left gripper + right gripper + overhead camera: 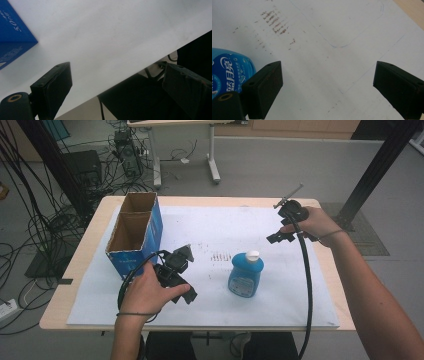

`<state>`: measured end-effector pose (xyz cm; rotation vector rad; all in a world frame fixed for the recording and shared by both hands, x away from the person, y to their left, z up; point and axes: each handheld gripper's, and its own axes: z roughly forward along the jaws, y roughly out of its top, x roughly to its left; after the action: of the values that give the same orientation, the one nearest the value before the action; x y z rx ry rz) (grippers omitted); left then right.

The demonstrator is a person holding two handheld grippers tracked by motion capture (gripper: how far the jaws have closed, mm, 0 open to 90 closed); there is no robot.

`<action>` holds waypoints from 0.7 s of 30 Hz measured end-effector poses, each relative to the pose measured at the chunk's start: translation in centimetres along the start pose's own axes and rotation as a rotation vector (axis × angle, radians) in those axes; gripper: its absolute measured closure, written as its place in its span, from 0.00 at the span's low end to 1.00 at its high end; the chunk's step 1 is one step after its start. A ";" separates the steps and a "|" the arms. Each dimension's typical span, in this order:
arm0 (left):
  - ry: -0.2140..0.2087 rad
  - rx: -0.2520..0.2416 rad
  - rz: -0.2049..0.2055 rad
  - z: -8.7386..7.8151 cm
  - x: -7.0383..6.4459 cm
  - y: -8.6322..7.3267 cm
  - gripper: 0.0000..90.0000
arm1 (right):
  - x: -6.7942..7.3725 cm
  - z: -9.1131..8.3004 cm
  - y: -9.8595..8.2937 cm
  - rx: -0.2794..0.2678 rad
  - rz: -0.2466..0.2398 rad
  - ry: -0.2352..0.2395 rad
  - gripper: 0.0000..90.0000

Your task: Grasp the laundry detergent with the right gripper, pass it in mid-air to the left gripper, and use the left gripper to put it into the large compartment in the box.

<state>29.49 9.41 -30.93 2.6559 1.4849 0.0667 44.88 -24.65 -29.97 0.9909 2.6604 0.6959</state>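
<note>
A blue bottle [246, 274] with a white cap stands upright on the white sheet [210, 230], right of centre; its label shows at the left edge of the right gripper view as the bottle [229, 72]. An open blue cardboard box [135, 235] stands at the left, and a corner of the box [12, 37] shows in the left gripper view. My left gripper [184, 291] sits low near the front, between box and bottle, open [116, 92] and empty. My right gripper [281, 236] hovers above the sheet's right part, open [328, 90], with nothing between its fingers.
The sheet covers a light wooden table [80, 265]. Brown smudge marks [218, 256] lie left of the bottle cap. Black cables [306, 280] trail from both grippers toward the front edge. Cables and equipment [90, 170] crowd the floor beyond the table's left side.
</note>
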 end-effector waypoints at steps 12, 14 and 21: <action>-0.002 0.014 -0.002 0.1 0.0 0.0 0.10 | 0.4 -0.9 -3.5 -0.066 0.017 0.002 0.10; -0.003 0.015 -0.003 0.1 0.0 0.0 0.10 | 0.4 -1.0 -3.8 -0.070 0.017 0.001 0.10; -0.008 0.024 -0.007 0.3 -0.1 -0.1 0.10 | 0.9 -1.5 -5.3 -0.099 0.023 0.001 0.10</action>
<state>29.43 9.36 -31.26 2.6662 1.5019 0.0373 40.68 -28.06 -31.41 0.9961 2.5919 0.8242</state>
